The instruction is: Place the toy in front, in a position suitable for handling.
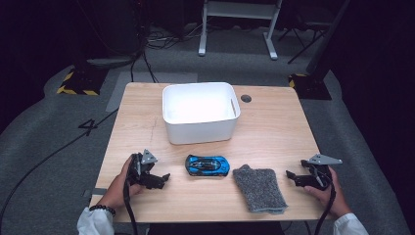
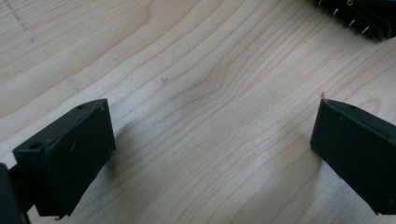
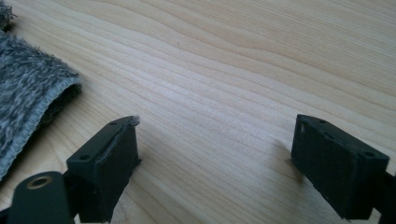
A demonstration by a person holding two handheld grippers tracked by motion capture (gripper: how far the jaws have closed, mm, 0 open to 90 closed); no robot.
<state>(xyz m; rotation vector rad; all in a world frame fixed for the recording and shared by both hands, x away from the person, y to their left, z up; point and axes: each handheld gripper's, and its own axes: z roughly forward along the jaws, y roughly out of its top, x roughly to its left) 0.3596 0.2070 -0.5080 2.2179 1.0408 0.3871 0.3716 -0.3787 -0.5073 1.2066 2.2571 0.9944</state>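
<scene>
The blue toy car (image 1: 207,165) lies near the bench's front edge, between white bin (image 1: 200,111) and grey cloth (image 1: 259,189) — nothing is grasped yet. Left hand-held gripper (image 1: 164,179) and right hand-held gripper (image 1: 292,177) are held wide; a closing approach is probably required next.

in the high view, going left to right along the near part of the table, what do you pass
left gripper → blue toy car → grey cloth → right gripper
</scene>
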